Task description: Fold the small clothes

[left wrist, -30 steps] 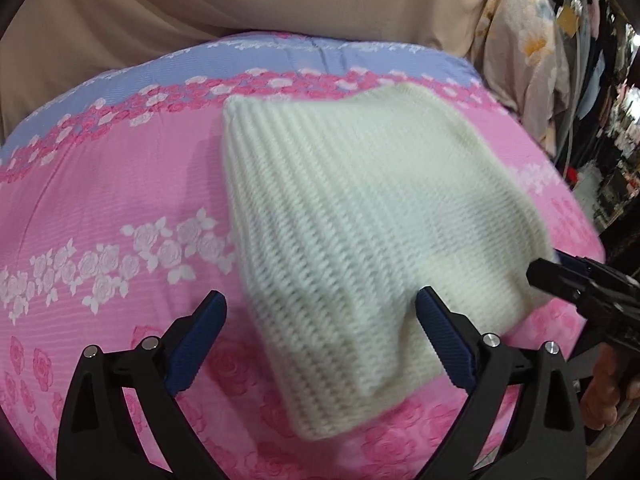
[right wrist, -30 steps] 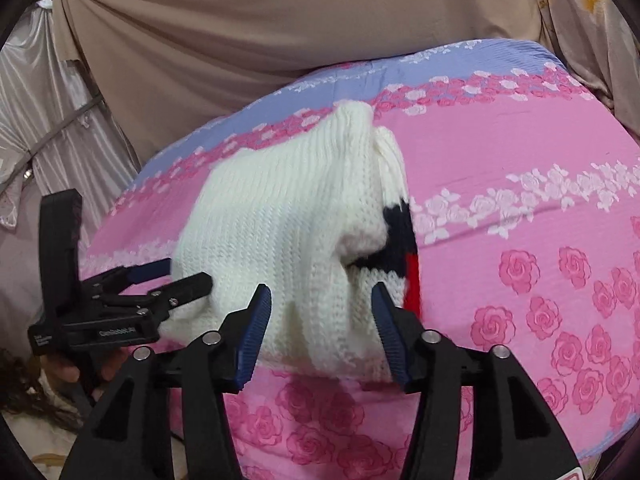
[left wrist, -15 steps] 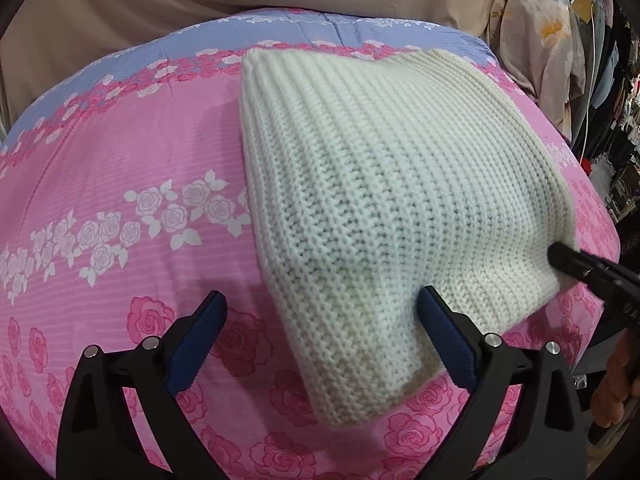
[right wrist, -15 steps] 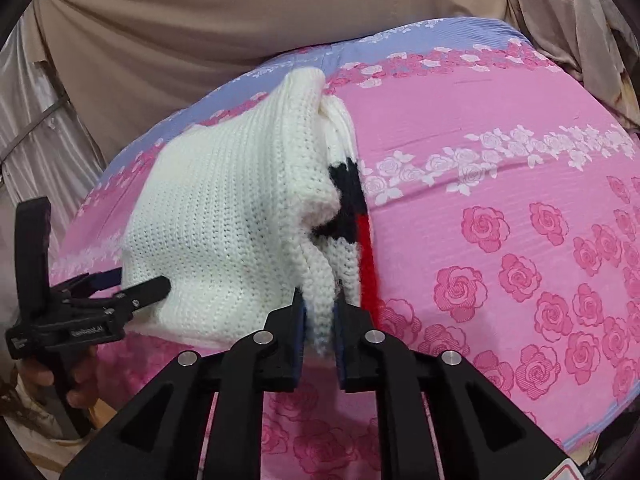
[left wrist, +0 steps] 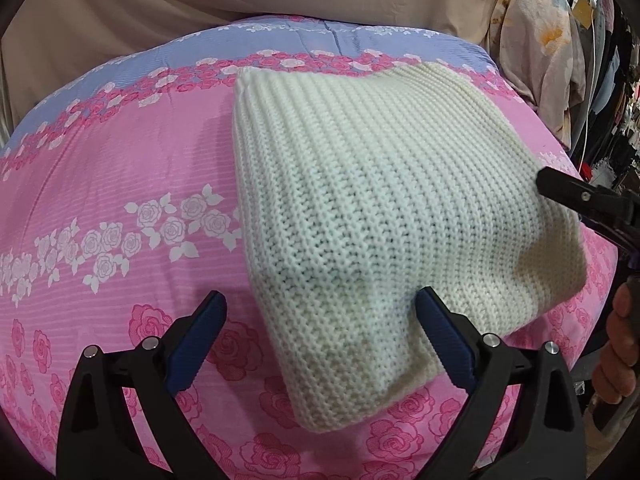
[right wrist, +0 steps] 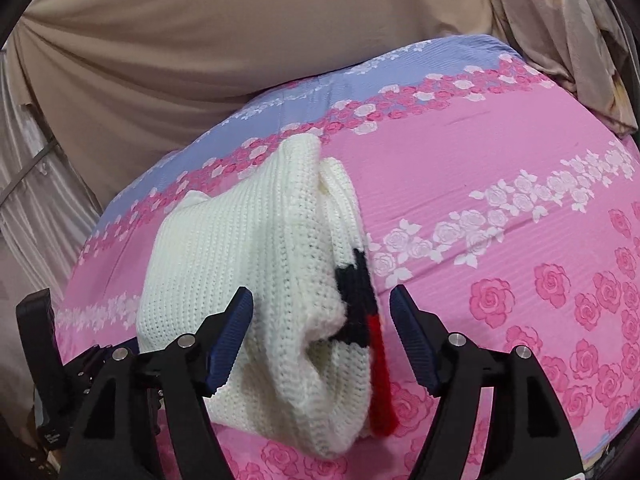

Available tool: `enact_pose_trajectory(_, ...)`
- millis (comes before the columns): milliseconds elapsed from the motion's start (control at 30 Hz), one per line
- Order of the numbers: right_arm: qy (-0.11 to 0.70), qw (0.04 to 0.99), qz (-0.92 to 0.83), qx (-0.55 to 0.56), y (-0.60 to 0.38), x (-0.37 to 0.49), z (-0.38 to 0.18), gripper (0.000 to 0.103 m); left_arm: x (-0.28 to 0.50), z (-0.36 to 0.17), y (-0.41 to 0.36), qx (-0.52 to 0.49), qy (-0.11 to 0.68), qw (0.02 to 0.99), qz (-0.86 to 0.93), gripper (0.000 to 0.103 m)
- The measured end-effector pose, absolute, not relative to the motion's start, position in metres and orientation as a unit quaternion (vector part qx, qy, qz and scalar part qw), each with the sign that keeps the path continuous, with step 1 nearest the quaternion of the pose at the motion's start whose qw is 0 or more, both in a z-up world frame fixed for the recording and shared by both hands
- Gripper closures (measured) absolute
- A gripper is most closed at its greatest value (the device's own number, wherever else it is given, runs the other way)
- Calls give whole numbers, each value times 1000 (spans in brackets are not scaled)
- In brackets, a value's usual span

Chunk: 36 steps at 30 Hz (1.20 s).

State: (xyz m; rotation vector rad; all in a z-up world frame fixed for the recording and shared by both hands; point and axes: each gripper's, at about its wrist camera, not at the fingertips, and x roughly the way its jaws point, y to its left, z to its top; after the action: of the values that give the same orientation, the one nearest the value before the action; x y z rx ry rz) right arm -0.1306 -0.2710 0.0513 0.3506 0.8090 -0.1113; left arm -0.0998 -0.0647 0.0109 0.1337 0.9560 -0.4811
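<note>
A folded white knit sweater (left wrist: 372, 200) lies on the pink floral bedspread (left wrist: 120, 184). My left gripper (left wrist: 320, 340) is open, its blue pads either side of the sweater's near corner, holding nothing. In the right wrist view the same sweater (right wrist: 248, 264) shows its open side with black and red knit layers (right wrist: 362, 312) inside. My right gripper (right wrist: 322, 340) is open around that near end, not pinching it. The right gripper's black finger also shows at the right edge of the left wrist view (left wrist: 584, 200), touching the sweater's side.
A beige curtain (right wrist: 200, 48) hangs behind the bed. A floral cloth (left wrist: 532, 40) and hanging clothes (left wrist: 608, 80) stand at the right. The bedspread has a blue band (left wrist: 280, 44) at the far edge. The left gripper's body shows low left in the right wrist view (right wrist: 48, 368).
My right gripper was shut on the sweater's edge half a second ago and has now opened and let it go. The sweater has settled flat. My left gripper stayed open.
</note>
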Motion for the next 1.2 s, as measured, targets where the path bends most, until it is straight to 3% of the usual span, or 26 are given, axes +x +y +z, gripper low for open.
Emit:
enact_pose_trajectory(33, 389, 905, -51, 163, -269, -129, 53, 57, -99, 13, -62, 57, 455, 859, -230, 10)
enact_pose_trajectory(67, 386, 907, -44, 161, -267, -127, 55, 84, -99, 16, -60, 48, 453, 860, -232, 10)
enact_pose_trajectory(133, 376, 911, -18, 170, -270, -124, 59, 91, -98, 27, -56, 30, 442, 864, -236, 10)
enact_pose_trajectory(300, 368, 912, -2, 184, -278, -125, 59, 90, -93, 42, -63, 31, 421, 873, -244, 9)
enact_pose_trajectory(367, 388, 905, -11, 172, -278, -120, 51, 74, -90, 40, -69, 32, 427, 869, -247, 9)
enact_pose_trajectory(400, 398, 902, -16, 168, -277, -118, 45, 72, -89, 38, -72, 32, 430, 868, -248, 9)
enact_pose_trajectory(533, 369, 913, -4, 175, -275, -128, 58, 91, -88, 34, -80, 37, 438, 863, -251, 9)
enact_pose_trajectory(633, 346, 922, -18, 174, -282, -138, 70, 94, -88, 36, -81, 36, 434, 864, -252, 9)
enact_pose_trajectory(733, 402, 899, -49, 168, -297, -127, 34, 94, -84, 31, -84, 40, 438, 864, -245, 9)
enact_pose_trajectory(833, 394, 899, -44, 186, -298, -130, 38, 90, -80, 26, -88, 46, 443, 865, -233, 9)
enact_pose_trajectory(900, 388, 902, -52, 184, -295, -133, 48, 76, -78, 24, -89, 47, 446, 864, -229, 7)
enact_pose_trajectory(967, 399, 898, -56, 177, -292, -134, 50, 49, -75, 23, -88, 42, 452, 861, -229, 5)
enact_pose_trajectory(1033, 408, 895, -62, 171, -289, -134, 46, 38, -69, 20, -87, 31, 462, 856, -230, 5)
enact_pose_trajectory(1200, 437, 872, -36, 218, -296, -126, 22, 31, -57, 13, -85, -1, 484, 843, -234, 5)
